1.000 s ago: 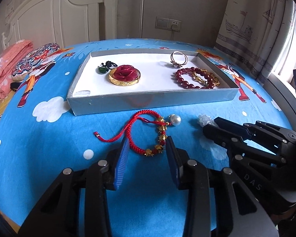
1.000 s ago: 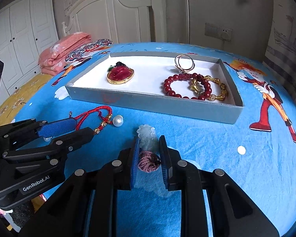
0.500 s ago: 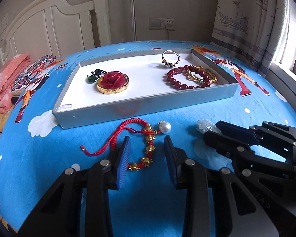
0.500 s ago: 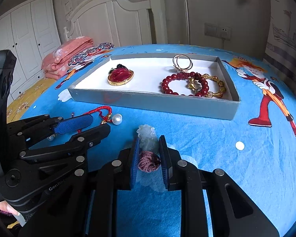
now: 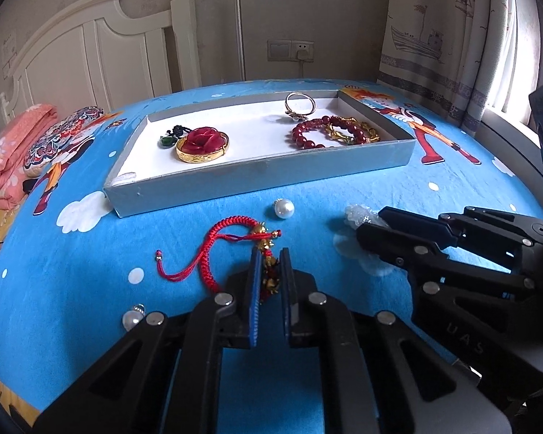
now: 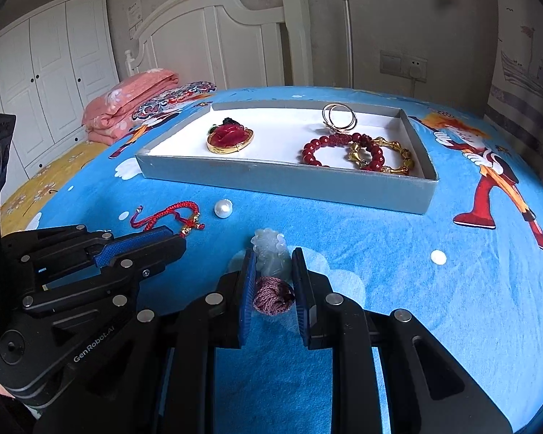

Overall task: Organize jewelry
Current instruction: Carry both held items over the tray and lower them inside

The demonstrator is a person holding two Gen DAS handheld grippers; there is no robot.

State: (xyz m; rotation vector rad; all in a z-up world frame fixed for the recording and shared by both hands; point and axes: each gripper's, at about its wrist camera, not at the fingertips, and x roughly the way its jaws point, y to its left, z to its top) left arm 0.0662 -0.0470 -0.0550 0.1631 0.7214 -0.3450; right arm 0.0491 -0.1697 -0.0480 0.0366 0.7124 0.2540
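A red cord bracelet (image 5: 213, 249) with gold beads lies on the blue bedsheet. My left gripper (image 5: 270, 266) is shut on its gold-bead end; the bracelet also shows in the right wrist view (image 6: 170, 213). My right gripper (image 6: 271, 264) is shut on a pale jade pendant (image 6: 269, 253) with a mauve cord (image 6: 273, 294). The grey tray (image 5: 257, 177) holds a red rose brooch (image 5: 202, 143), a ring (image 5: 300, 103), a red bead bracelet (image 5: 307, 133) and a gold bracelet (image 5: 358, 132). The tray also shows in the right wrist view (image 6: 282, 184).
A loose pearl (image 5: 284, 208) lies between the tray and the bracelet, and another pearl (image 5: 131, 320) lies at the near left. Folded pink bedding (image 6: 126, 105) sits at the far left by the headboard. A curtain (image 5: 445, 36) hangs at the right.
My left gripper has moved forward over the bracelet's gold beads and closed on them. The right gripper stays shut on the jade pendant.
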